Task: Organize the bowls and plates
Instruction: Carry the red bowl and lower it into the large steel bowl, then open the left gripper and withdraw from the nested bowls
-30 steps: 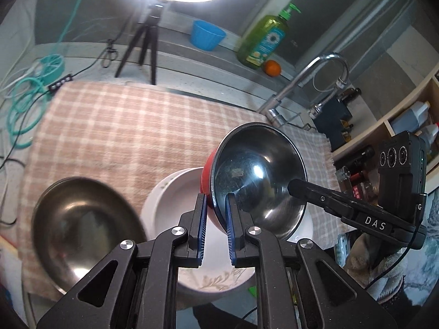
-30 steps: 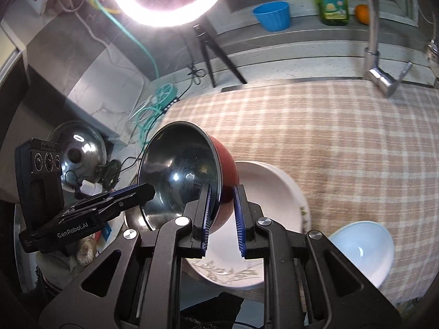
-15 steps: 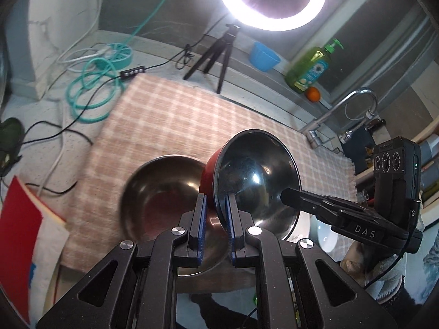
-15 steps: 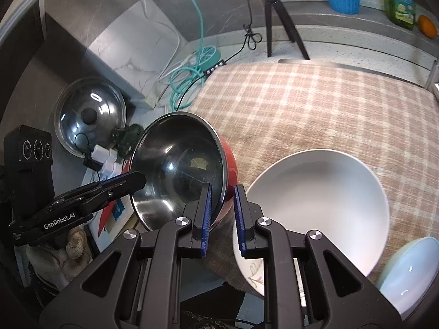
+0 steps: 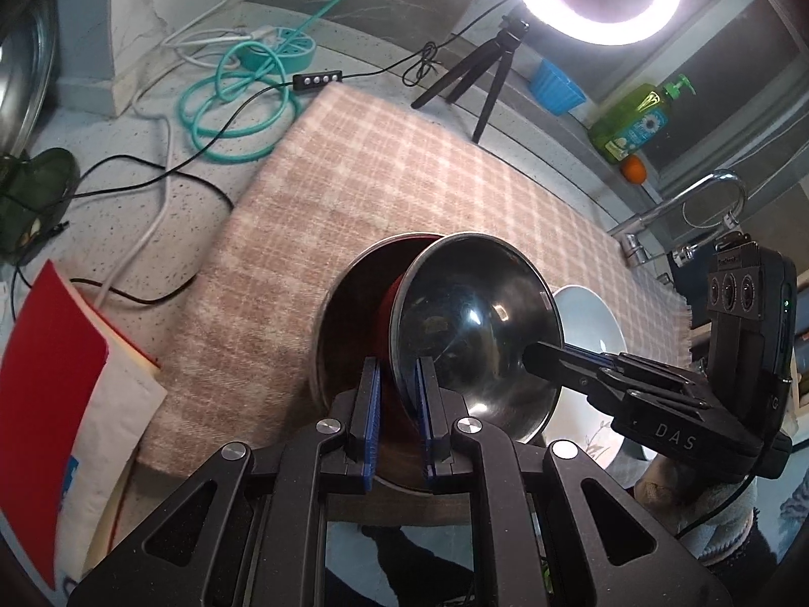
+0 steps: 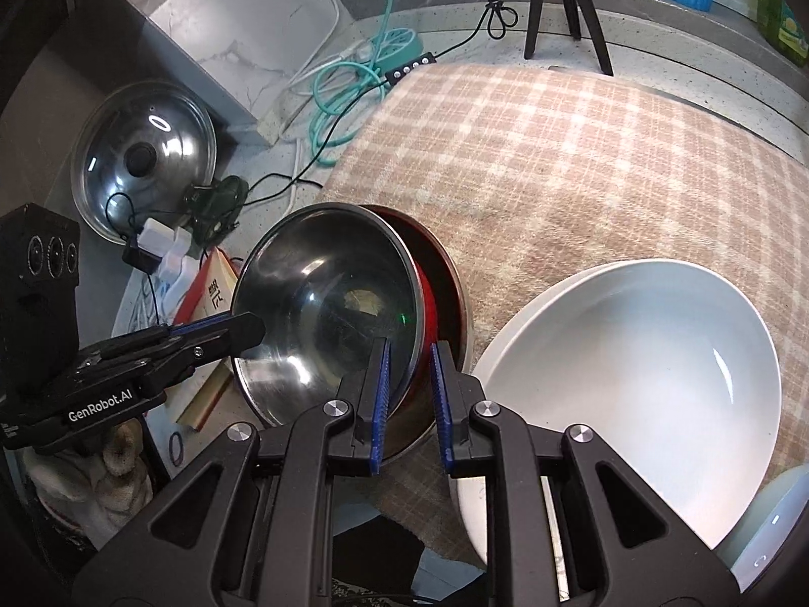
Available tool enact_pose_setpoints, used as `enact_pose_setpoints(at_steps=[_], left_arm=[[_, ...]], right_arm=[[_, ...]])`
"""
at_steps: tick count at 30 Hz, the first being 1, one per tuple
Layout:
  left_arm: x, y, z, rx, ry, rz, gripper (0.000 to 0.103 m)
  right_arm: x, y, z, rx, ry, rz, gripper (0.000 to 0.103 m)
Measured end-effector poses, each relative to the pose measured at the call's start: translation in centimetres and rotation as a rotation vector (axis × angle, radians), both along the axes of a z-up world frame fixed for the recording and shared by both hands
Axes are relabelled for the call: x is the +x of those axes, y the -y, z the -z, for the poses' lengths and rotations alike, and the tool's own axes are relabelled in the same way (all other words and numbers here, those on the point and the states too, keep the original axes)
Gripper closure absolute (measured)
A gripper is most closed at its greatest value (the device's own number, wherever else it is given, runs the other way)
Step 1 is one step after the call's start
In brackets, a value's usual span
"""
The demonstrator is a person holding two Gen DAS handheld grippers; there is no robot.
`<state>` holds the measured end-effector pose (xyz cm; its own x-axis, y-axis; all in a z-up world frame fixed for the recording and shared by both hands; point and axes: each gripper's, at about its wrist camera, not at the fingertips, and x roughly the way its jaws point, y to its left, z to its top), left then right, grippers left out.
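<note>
A red bowl with a steel inside (image 5: 470, 323) (image 6: 328, 313) is held tilted by both grippers on opposite rims. My left gripper (image 5: 397, 407) is shut on its near rim, and my right gripper (image 6: 408, 392) is shut on the opposite rim. It hangs just over a larger steel bowl (image 5: 349, 303) (image 6: 452, 283) that sits on the checked cloth (image 5: 384, 162). A large white plate (image 6: 632, 369) (image 5: 591, 313) lies to the right of them. Each gripper shows in the other's view (image 5: 566, 359) (image 6: 222, 329).
A small white bowl (image 6: 768, 536) sits at the cloth's right corner. A red book (image 5: 55, 389), cables (image 5: 237, 101) and a pot lid (image 6: 141, 157) lie to the left. A ring light tripod (image 5: 485, 71), blue cup (image 5: 556, 86), soap bottle (image 5: 637, 116) and tap (image 5: 677, 207) stand behind.
Both grippers have carried the red bowl to the left, from above the white plate to above the larger steel bowl, and lowered it towards that bowl.
</note>
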<state>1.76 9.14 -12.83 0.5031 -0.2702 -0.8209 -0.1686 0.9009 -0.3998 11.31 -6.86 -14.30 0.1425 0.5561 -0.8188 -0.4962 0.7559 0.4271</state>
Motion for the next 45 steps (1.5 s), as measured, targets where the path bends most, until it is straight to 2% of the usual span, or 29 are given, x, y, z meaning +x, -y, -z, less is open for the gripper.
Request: enact_pose_setpoints(at_steps=[9, 28, 32, 36, 43, 45], left_arm=[[0.1, -0.2, 0.5, 0.023, -0.013, -0.002, 0.092], [0.8, 0.3, 1.7, 0.082, -0.051, 0.015, 0.092], [0.9, 0.3, 1.5, 0.087, -0.047, 0.017, 0.089], [0.9, 0.3, 1.1, 0.090, -0.036, 0.016, 0.081], [0.8, 0.6, -0.2, 0.094, -0.002, 0.019, 0.081], [0.8, 0.7, -0.4, 0.093, 0.004, 0.020, 0.078]], right_arm=[[0.2, -0.7, 0.7, -0.024, -0.010, -0.015, 0.086], [0.3, -1.6, 0.5, -0.074, 0.041, -0.035, 0.084], [0.4, -1.4, 0.4, -0.039, 0.029, -0.035, 0.068], [0.1, -1.4, -0.4, -0.025, 0.059, -0.037, 0.056], [0.0, -0.3, -1.9, 0.013, 0.082, -0.013, 0.045], [-0.1, 0.4, -2.3, 0.027, 0.088, 0.001, 0.039]])
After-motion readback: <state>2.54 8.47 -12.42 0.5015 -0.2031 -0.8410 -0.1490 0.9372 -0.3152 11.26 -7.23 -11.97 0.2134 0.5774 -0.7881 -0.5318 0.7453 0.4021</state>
